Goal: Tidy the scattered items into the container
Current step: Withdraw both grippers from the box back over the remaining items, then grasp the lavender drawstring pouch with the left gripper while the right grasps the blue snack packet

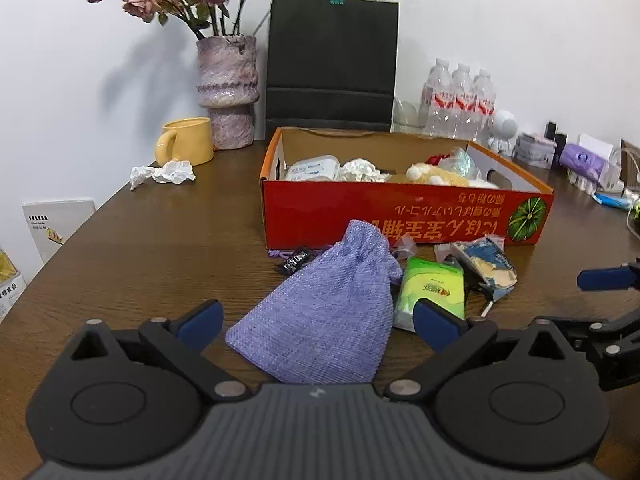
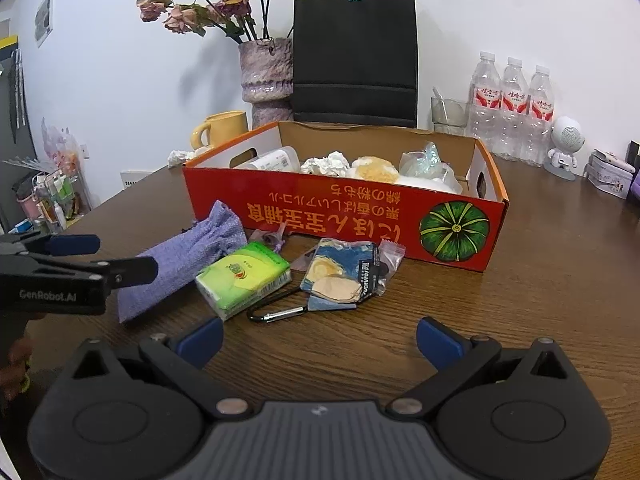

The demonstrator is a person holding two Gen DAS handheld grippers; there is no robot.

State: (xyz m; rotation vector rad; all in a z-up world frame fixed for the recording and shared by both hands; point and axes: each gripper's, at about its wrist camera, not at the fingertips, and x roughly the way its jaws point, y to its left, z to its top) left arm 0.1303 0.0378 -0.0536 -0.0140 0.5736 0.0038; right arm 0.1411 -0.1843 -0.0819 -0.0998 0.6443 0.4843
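Inspecting the table, we are finding both grippers empty with jaws spread wide. The left gripper [image 1: 318, 322] is hovering low over the near end of the purple pouch [image 1: 320, 320], which is lying between its blue pads [image 1: 200, 322]. The pouch's long axis is running from near to far, with its gathered neck reaching toward the red box [image 1: 400, 216]. The right gripper [image 2: 318, 340] is hovering over bare table [image 2: 520, 300], short of the green tissue pack [image 2: 244, 276], the carabiner [image 2: 276, 314] and the torn packets [image 2: 344, 276]. We are judging the left gripper nearer to the pouch and better aligned across its width. The box, already holding several items, is standing just beyond this clutter.
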